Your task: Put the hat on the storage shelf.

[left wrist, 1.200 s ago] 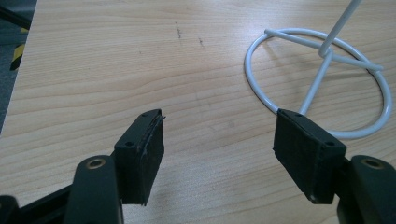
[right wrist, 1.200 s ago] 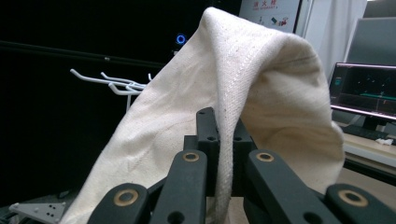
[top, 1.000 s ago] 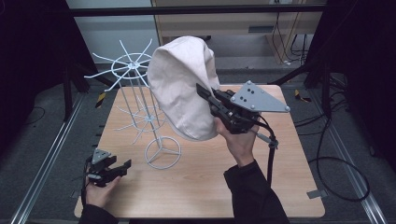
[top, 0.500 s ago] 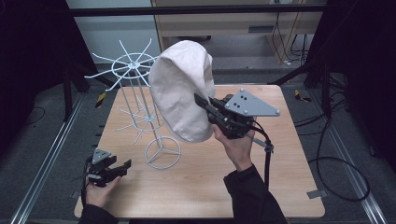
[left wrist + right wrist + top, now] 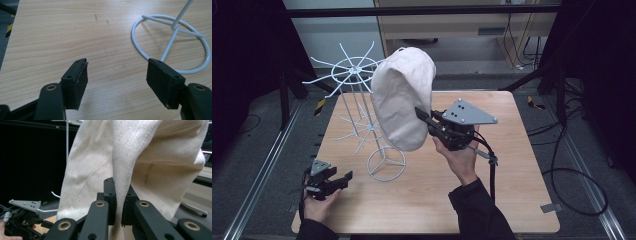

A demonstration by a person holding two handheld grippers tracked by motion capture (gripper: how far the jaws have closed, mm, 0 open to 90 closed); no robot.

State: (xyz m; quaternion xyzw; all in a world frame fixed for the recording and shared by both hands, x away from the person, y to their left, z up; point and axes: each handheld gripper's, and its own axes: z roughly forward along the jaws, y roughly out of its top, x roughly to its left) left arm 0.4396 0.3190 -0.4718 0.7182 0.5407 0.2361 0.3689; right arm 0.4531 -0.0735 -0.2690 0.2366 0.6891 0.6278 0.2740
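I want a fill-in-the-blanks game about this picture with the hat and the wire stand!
1. The right tongs are shut on the cream-coloured ____.
2. The left tongs are ____, with nothing between their pads.
3. The white wire stand rests on a round ____ on the wooden table.
4. The hat is held ____ the table, not lying on it.

Missing words: hat; open; base; above

Cream cloth hat [image 5: 404, 97], white wire rack [image 5: 362, 107] (black fingers [image 5: 76, 81])
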